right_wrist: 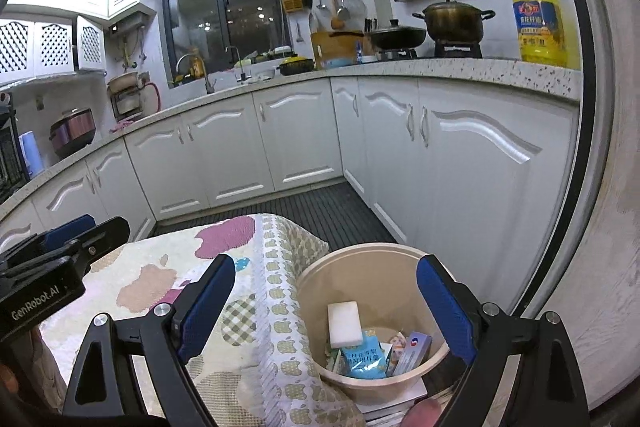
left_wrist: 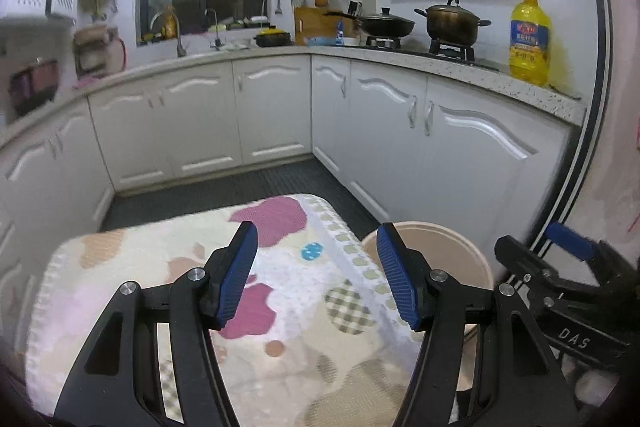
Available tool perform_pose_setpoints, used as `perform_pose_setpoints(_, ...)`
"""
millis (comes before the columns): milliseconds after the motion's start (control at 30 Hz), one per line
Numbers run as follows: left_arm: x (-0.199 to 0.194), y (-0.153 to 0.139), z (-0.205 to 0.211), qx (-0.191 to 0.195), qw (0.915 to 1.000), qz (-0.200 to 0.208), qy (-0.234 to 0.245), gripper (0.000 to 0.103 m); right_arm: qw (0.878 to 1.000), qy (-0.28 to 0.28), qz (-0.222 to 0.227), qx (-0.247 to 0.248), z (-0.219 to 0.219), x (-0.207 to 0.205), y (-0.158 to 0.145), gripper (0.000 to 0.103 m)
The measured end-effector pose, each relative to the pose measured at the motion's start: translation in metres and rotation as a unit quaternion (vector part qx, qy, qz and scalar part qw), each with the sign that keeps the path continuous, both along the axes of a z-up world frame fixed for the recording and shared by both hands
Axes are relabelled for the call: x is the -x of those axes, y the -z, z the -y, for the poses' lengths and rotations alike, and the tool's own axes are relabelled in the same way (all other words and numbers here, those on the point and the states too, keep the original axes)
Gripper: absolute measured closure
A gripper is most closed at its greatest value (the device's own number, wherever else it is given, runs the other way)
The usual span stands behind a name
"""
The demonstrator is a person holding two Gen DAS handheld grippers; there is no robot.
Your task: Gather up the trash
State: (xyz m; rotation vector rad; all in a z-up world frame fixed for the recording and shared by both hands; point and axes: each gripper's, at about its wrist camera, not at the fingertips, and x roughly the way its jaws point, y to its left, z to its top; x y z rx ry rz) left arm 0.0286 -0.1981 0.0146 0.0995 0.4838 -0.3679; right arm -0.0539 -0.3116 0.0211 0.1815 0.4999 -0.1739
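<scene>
We are holding our left gripper [left_wrist: 316,275] open and empty above the apple-patterned cloth [left_wrist: 280,347]. Our right gripper [right_wrist: 324,311], spread wide and empty, is hovering over the round beige plastic bin [right_wrist: 320,275] of wrappers.

"DAS" stood in white letters on the black body of the right gripper [left_wrist: 576,311] at lower right of the left wrist view. "GenRobot.AI" stood on the left gripper [right_wrist: 44,291] at lower left of the right wrist view. The oil bottle [right_wrist: 538,19] label was unreadable.

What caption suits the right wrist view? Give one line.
Open right tongs above a beige bin holding packets beside a cloth-covered table.
</scene>
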Motion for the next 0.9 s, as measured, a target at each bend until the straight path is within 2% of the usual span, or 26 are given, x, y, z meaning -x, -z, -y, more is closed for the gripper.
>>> perform_pose_setpoints(200, 0.003, -0.004, -0.003, 0.005, 0.9999, 0.011, 0.000, 0.042, 1.000, 0.001, 0.008, 0.008, -0.004, 0.001, -0.003, 0.012)
perform_pose_setpoints(333, 0.005, -0.006, -0.008, 0.011, 0.9999, 0.012, -0.002, 0.042, 1.000, 0.000, 0.014, 0.009, -0.006, 0.002, -0.006, 0.008)
perform_pose_setpoints(900, 0.008, -0.016, -0.017, 0.023, 0.9994, 0.026, -0.004, 0.042, 1.000, -0.002, 0.025, 0.013, -0.012, 0.002, -0.013, 0.007)
